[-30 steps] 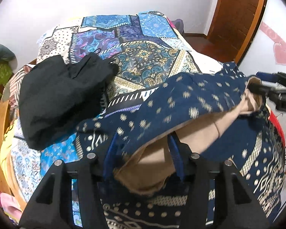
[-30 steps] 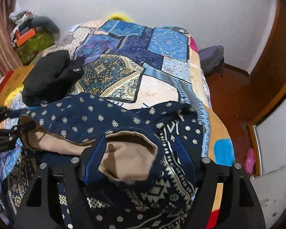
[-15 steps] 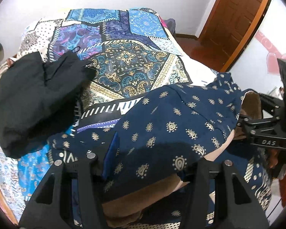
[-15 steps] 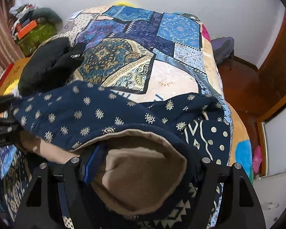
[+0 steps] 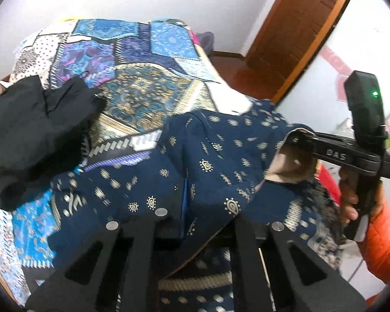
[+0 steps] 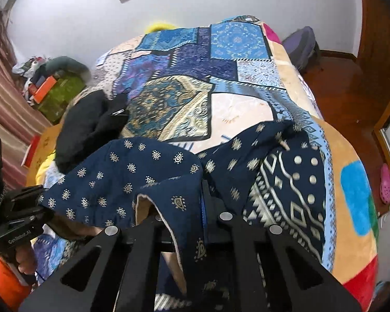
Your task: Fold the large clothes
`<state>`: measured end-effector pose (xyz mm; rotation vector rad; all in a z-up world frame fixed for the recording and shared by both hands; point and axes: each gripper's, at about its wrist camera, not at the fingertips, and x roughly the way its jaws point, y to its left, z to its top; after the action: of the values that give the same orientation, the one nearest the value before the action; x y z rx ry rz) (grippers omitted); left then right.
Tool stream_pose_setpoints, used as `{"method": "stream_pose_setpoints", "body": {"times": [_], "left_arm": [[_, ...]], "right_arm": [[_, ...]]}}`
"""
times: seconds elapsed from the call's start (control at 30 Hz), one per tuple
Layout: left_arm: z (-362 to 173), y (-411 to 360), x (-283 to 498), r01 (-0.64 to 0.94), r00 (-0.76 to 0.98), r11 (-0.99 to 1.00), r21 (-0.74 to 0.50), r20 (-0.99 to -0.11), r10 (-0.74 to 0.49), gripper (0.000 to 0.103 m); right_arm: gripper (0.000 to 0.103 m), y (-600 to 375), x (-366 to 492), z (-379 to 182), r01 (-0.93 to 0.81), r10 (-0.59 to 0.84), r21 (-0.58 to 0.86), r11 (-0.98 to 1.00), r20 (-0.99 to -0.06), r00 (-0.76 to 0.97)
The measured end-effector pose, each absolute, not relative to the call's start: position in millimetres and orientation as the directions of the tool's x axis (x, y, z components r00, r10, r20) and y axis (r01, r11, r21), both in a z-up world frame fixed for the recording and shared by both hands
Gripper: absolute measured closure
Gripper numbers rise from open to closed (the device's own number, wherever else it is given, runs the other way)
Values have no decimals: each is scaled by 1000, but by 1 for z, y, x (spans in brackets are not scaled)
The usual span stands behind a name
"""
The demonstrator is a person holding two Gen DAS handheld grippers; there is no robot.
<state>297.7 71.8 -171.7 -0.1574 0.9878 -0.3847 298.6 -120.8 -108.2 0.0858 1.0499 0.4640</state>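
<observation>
A navy garment (image 5: pixel 221 150) with gold paisley print and tan lining (image 5: pixel 286 163) lies bunched at the near end of the bed. My left gripper (image 5: pixel 187 208) is closing, and its pads pinch a fold of the navy cloth. The right gripper (image 5: pixel 291 136) comes in from the right of that view, clamped on the cloth's edge. In the right wrist view, the right gripper (image 6: pixel 195 208) is closing on a fold of the navy garment (image 6: pixel 132 171) with the lining showing. The left gripper (image 6: pixel 39 197) holds the far left edge.
A black garment (image 5: pixel 31 130) lies crumpled on the patchwork quilt (image 5: pixel 143 98) to the left. A wooden door (image 5: pixel 293 26) and red floor are to the right. A hand (image 5: pixel 348 202) with an orange sleeve (image 5: pixel 382 247) grips the right tool. Clutter (image 6: pixel 52 85) is piled left of the bed.
Both pairs of jaws have gone from wide apart to pinched on the navy cloth. The cloth now drapes over both grippers and the tan lining is mostly covered.
</observation>
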Motion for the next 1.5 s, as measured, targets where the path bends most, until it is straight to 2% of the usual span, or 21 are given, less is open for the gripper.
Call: {"method": "stream_pose_setpoints", "body": {"times": [0.3,0.6,0.67,0.73,0.83,0.9,0.93,1.13,1.27,1.4,1.5], "left_arm": [[-155,59,248,301,470,911,-282,-787,-399,95],[-179,42,224,304,427,934,-189,-849,-311,94],[-185,36,222,305,420,941,-148,-866,-272,85],[-189,32,220,308,422,945,-109,-874,-239,69],[-186,29,215,311,454,949,-54,-869,-199,58],[-178,33,212,302,486,953,-34,-854,-184,52],[-174,35,213,296,496,955,-34,-849,-184,49],[-141,68,211,212,586,975,-62,-790,-178,44],[-120,101,211,139,644,986,-90,-748,-159,43],[-104,135,211,50,699,996,-80,-709,-92,36],[-98,160,214,-28,719,997,-67,-695,-26,35]], "right_arm": [[96,-126,252,-85,-376,411,255,891,-803,432],[96,-129,236,-110,-368,321,167,915,-852,412],[96,-134,236,-113,-349,324,182,919,-852,411],[96,-139,237,-114,-338,341,210,917,-853,396],[89,-143,236,-111,-321,348,230,919,-856,381],[67,-146,237,-109,-300,314,204,932,-868,384],[63,-148,235,-107,-296,306,197,935,-870,387],[63,-153,235,-100,-293,341,243,925,-871,353],[63,-147,232,-97,-326,318,201,924,-878,359],[62,-136,232,-99,-367,282,141,920,-888,365],[62,-134,233,-99,-378,292,147,914,-885,362]]}}
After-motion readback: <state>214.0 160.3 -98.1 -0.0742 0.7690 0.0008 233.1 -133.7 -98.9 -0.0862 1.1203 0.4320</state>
